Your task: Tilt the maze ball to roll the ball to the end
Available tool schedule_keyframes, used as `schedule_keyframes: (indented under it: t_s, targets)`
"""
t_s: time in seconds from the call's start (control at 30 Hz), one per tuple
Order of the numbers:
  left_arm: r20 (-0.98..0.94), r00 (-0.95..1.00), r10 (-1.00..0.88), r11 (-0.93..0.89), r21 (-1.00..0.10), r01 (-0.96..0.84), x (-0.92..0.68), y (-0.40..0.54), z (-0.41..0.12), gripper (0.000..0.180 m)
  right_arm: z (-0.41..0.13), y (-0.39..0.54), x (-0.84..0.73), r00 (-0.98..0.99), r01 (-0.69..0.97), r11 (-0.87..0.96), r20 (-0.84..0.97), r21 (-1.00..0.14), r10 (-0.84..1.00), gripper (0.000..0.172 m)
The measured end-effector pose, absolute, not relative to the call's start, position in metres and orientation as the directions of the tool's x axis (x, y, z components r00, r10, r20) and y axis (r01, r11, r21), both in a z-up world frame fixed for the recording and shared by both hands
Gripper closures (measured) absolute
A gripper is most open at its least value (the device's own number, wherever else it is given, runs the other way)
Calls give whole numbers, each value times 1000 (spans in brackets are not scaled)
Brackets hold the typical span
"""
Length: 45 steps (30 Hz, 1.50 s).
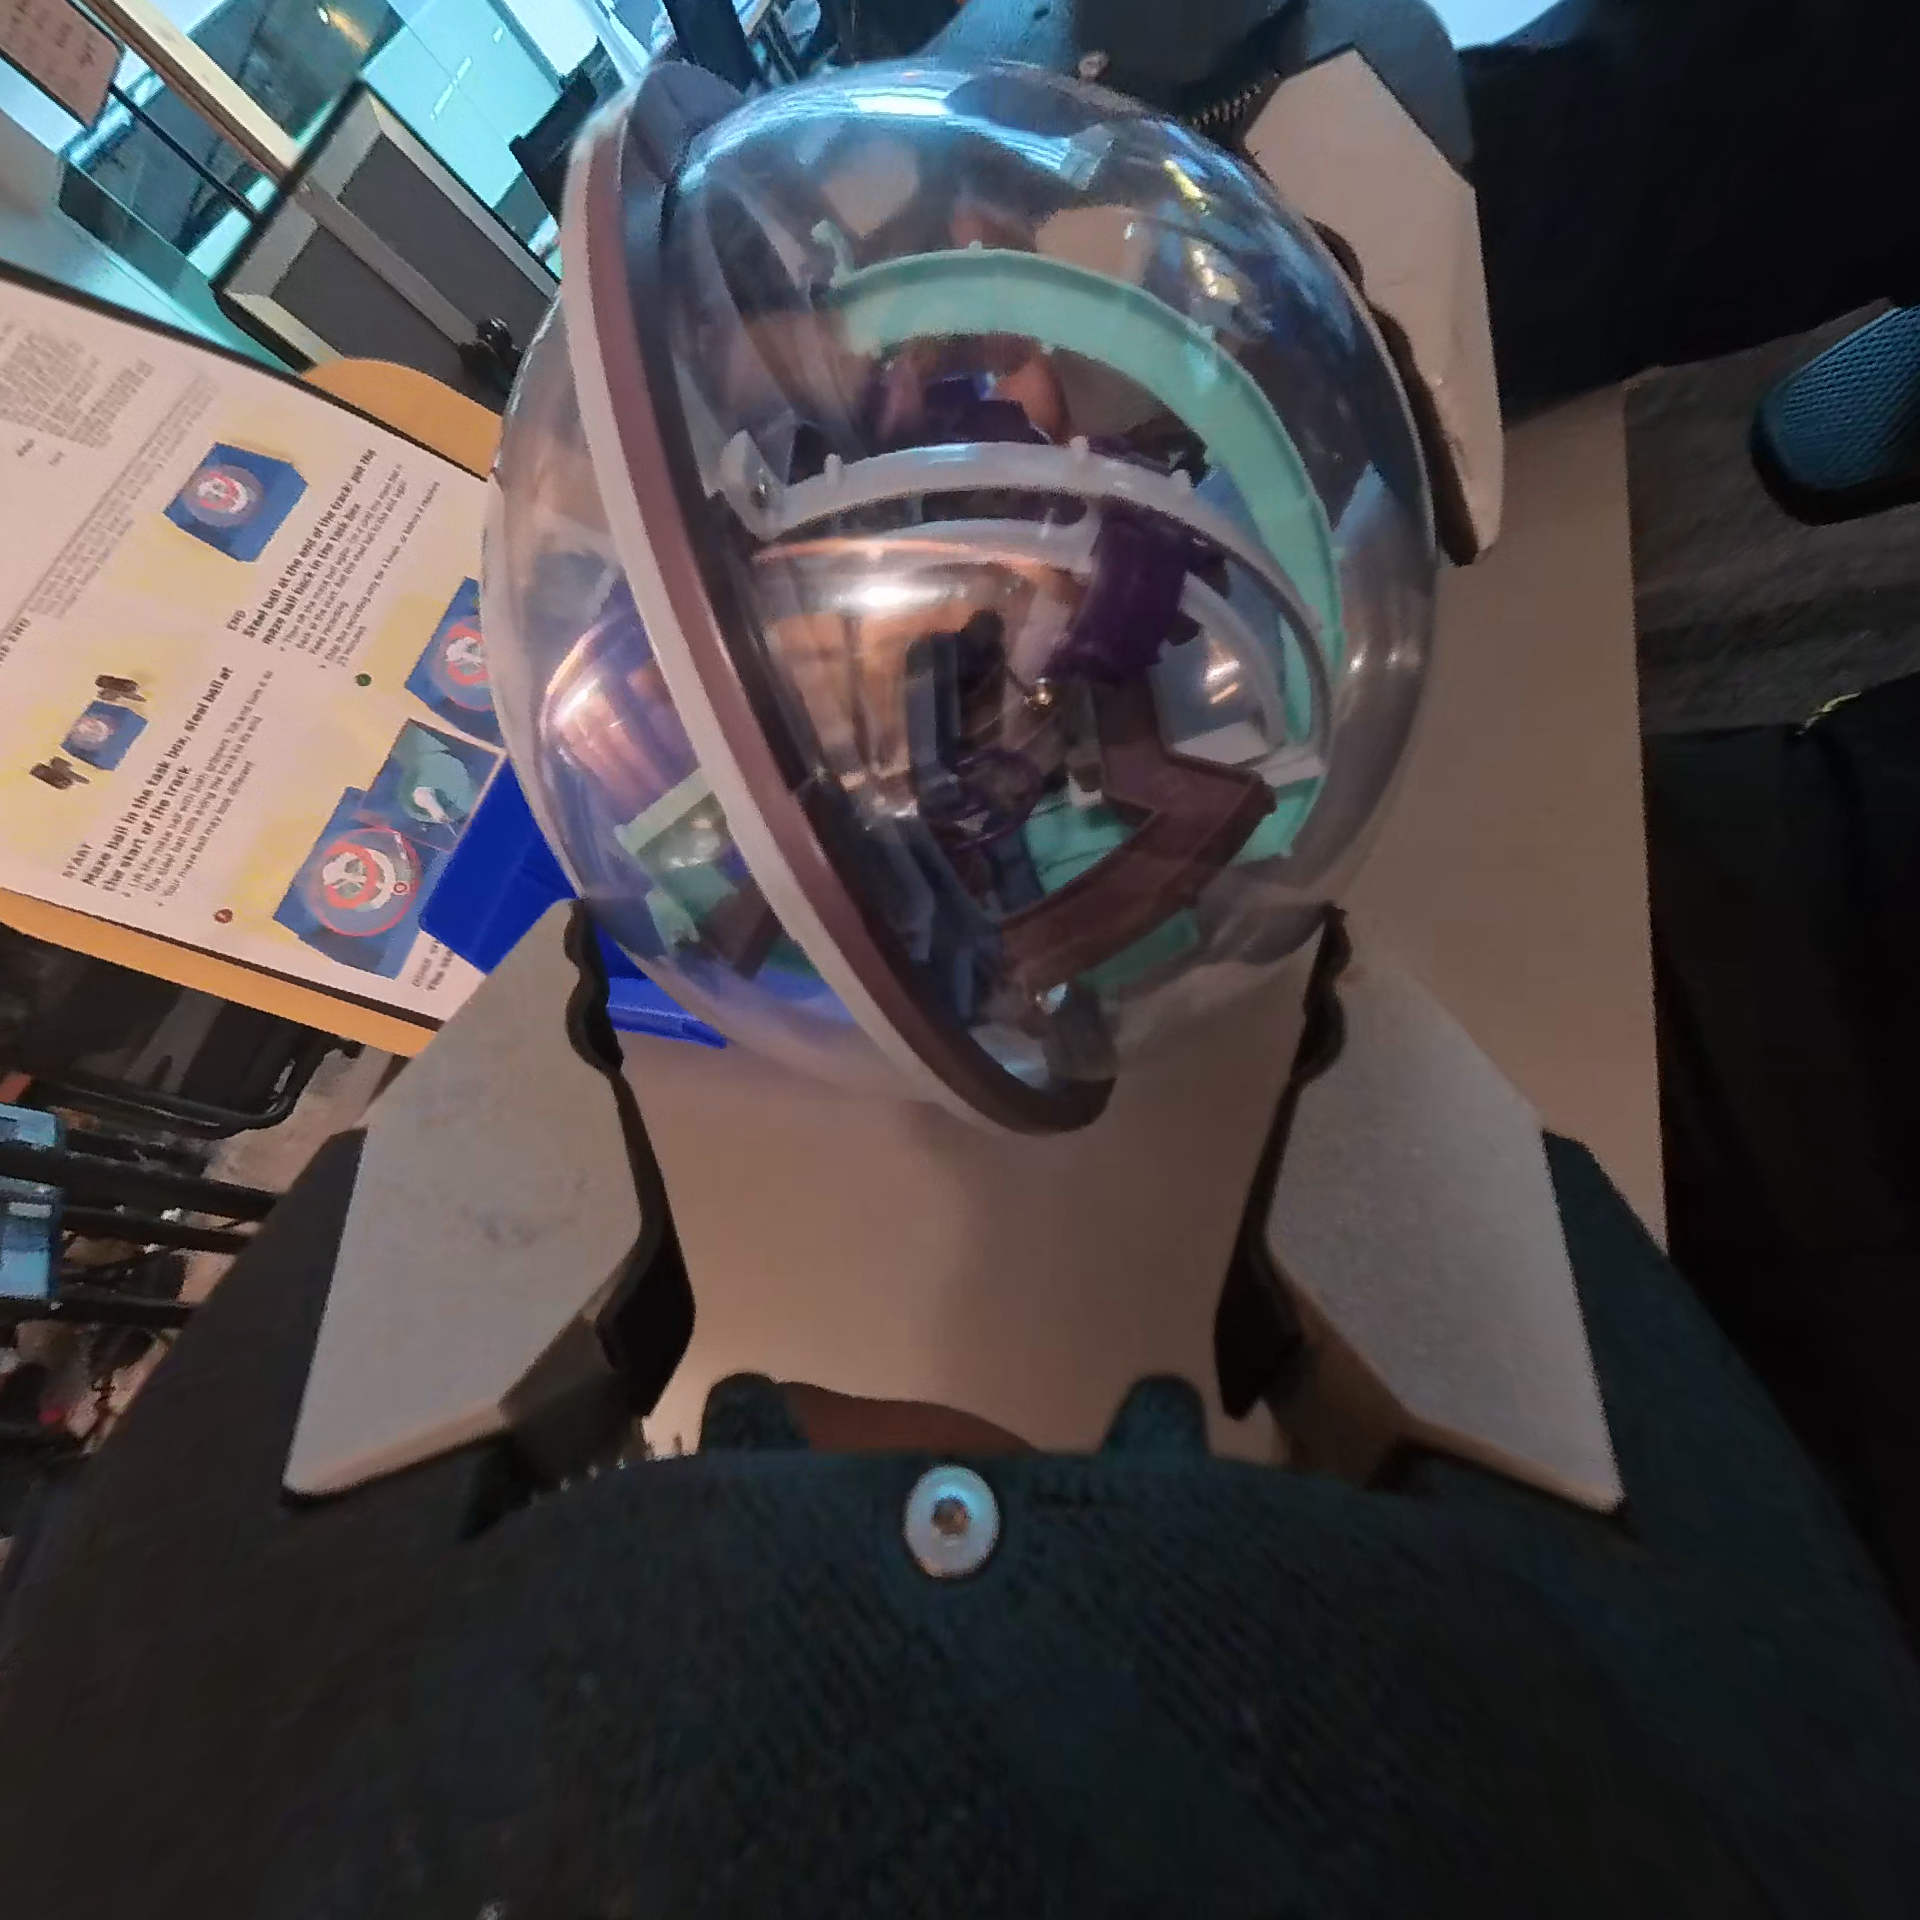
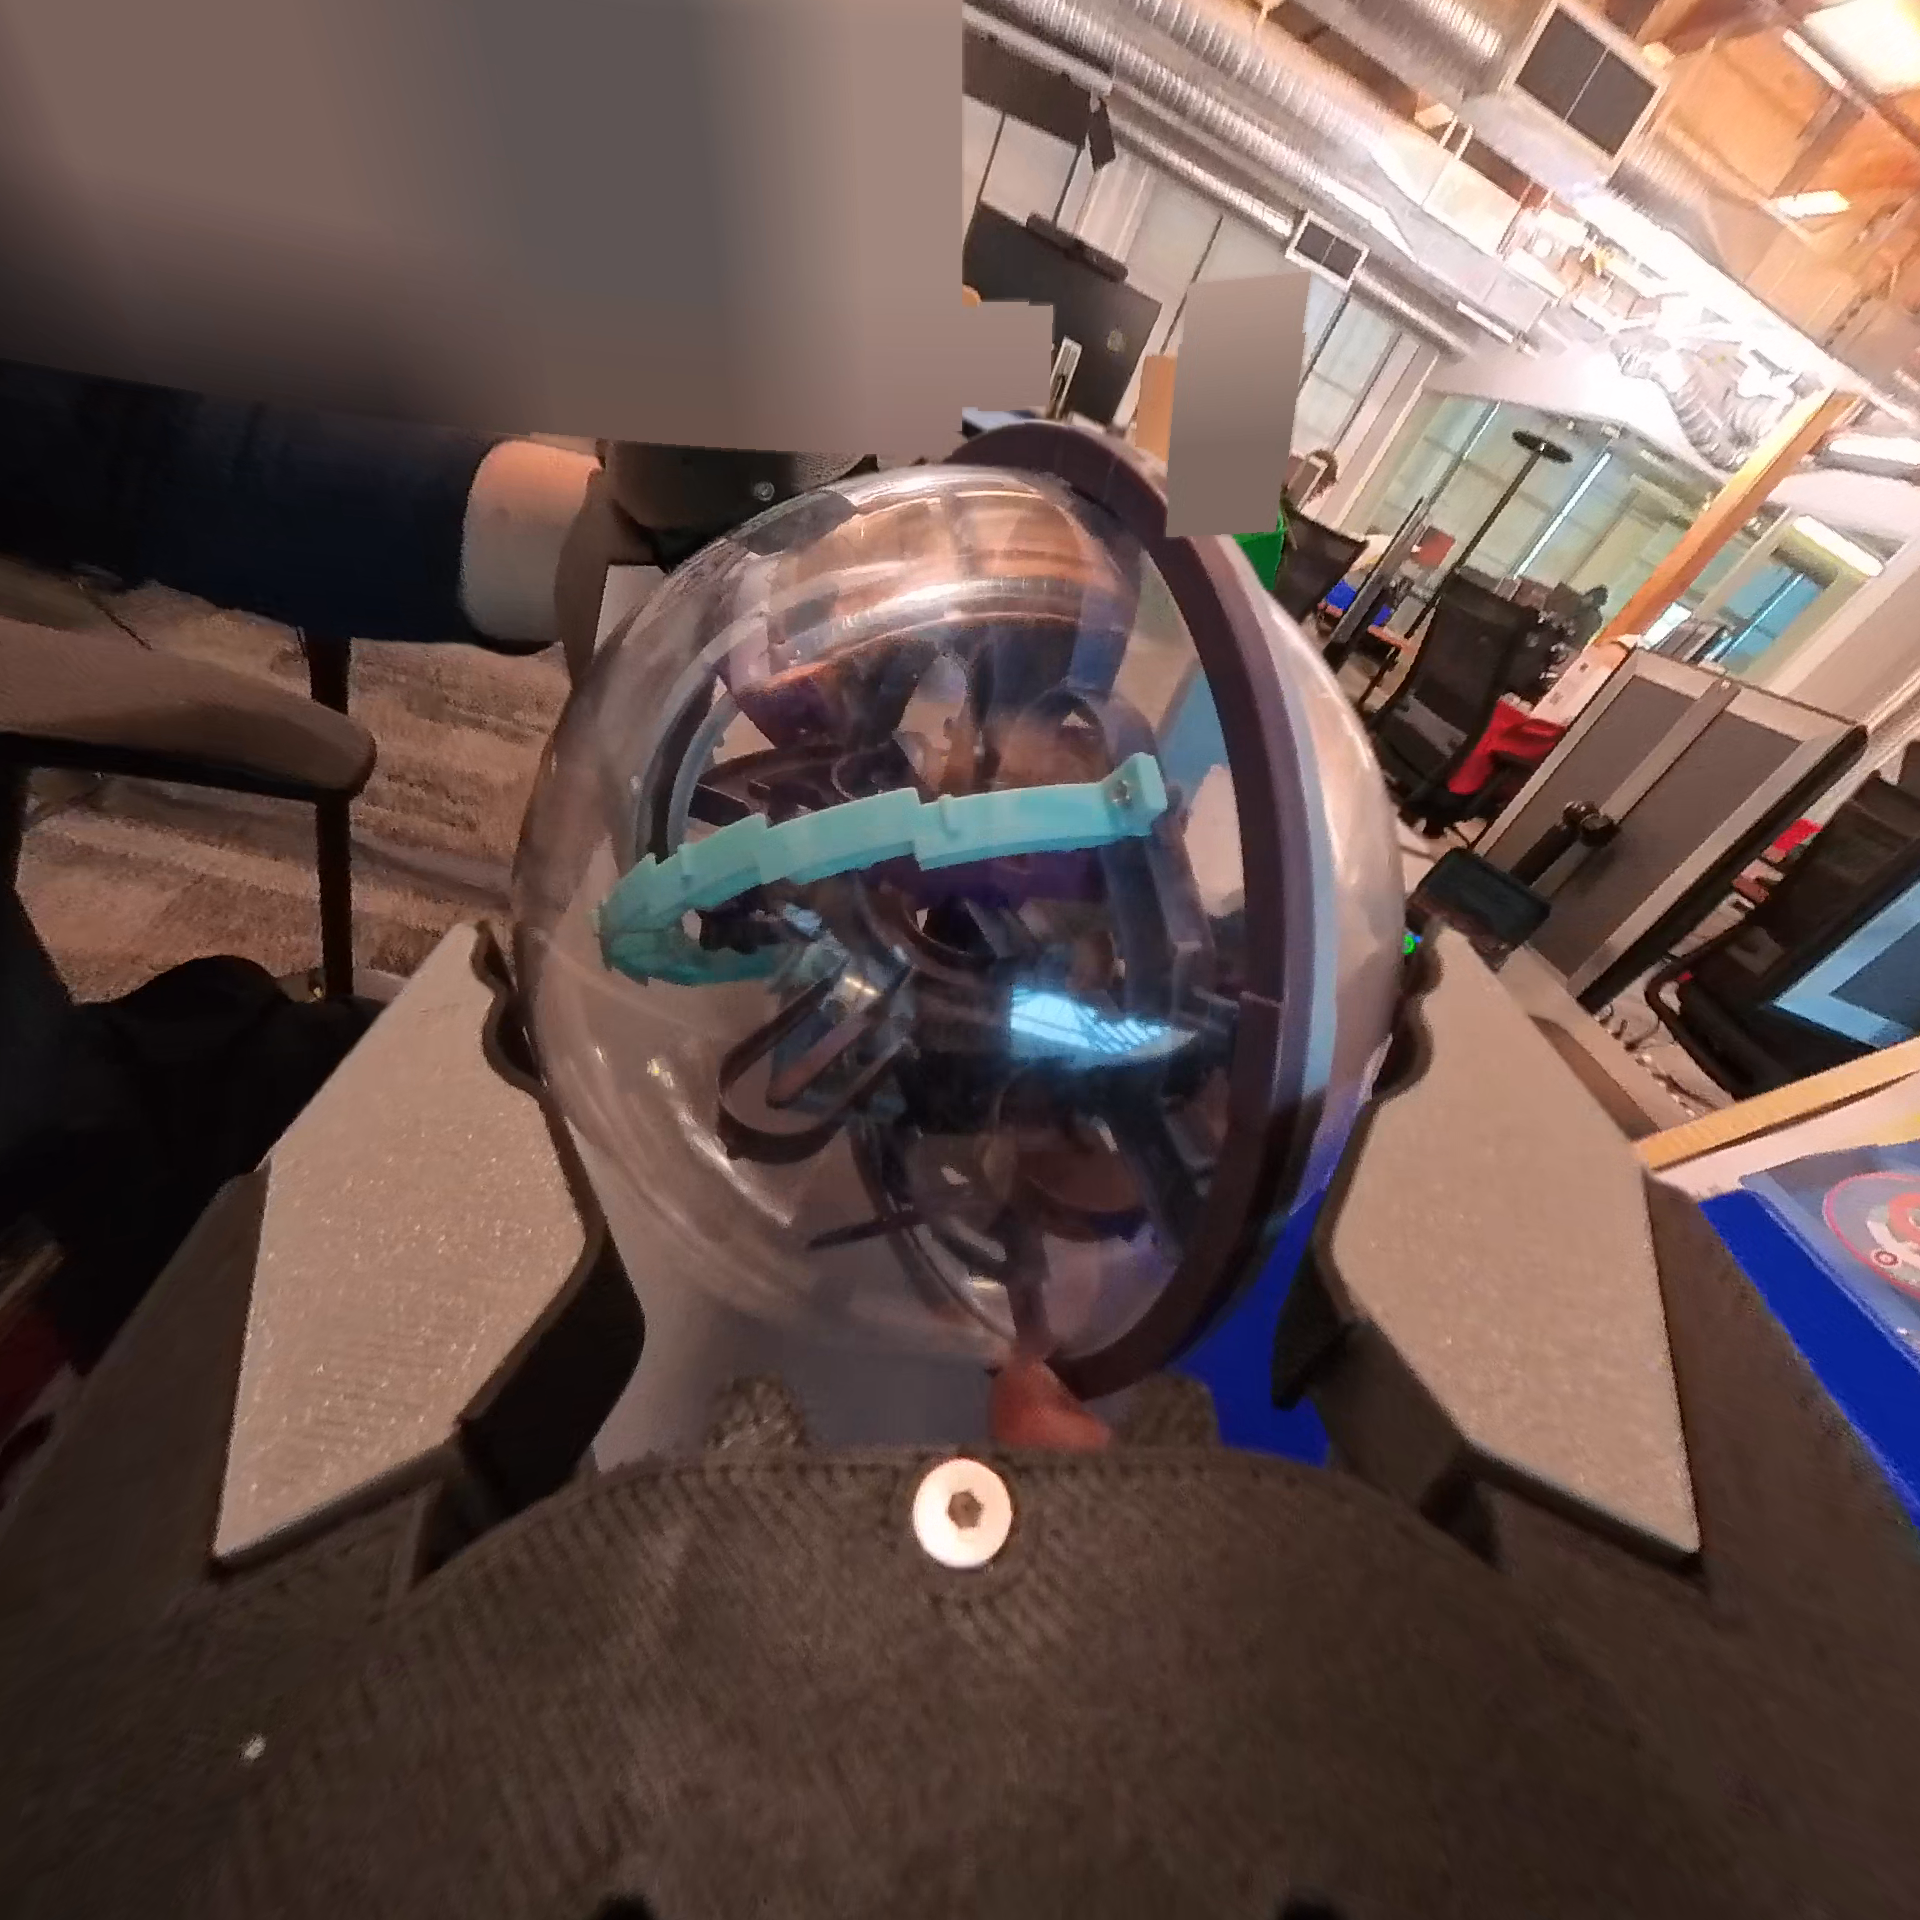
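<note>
Hand-held gripper pads around maze ball

I see print only on a white instruction sheet lying at the worktop's left edge: headings, small paragraphs and photos, which I won't repeat.

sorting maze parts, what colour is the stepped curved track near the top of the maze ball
Teal stepped track, clearest in the right wrist view, inside the clear maze ball.
</note>
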<state>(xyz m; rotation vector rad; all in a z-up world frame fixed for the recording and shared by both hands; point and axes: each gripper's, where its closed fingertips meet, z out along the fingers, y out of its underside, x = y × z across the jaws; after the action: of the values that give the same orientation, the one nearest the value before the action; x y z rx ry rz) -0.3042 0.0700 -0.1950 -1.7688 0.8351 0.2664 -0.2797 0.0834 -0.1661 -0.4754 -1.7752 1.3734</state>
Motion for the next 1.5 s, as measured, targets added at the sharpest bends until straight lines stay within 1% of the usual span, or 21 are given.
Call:
schedule_keyframes:
  t_s: [0.03,0.2,0.6,0.77,1.07,1.23,1.37,1.5]
  targets:
    - [-562,721,-404,-144,-740,-657,-304,70,-193,50,-164,84,-279,-589,-193,326,375,-926,716,14]
    - [-575,709,-410,-146,-725,-673,-301,71,-186,50,-158,85,-276,-584,-222,302,375,-927,720,14]
    - [-577,707,-410,-140,-726,-674,-300,73,-186,50,-158,86,-274,-580,-230,301,379,-926,722,14]
    - [-585,712,-389,-124,-732,-670,-299,76,-192,50,-161,87,-273,-569,-219,353,413,-910,711,14]
    - [-578,720,-384,-81,-756,-650,-301,73,-192,50,-159,82,-276,-564,-194,382,422,-903,710,14]
    - [-556,733,-391,-48,-783,-620,-304,71,-191,50,-156,78,-279,-557,-136,420,420,-897,717,14]
    - [-564,729,-389,-54,-776,-629,-306,74,-197,50,-160,80,-280,-542,-116,457,442,-882,715,14]
    - [-558,731,-394,-60,-778,-626,-305,77,-203,50,-165,83,-279,-540,-107,457,437,-883,719,14]
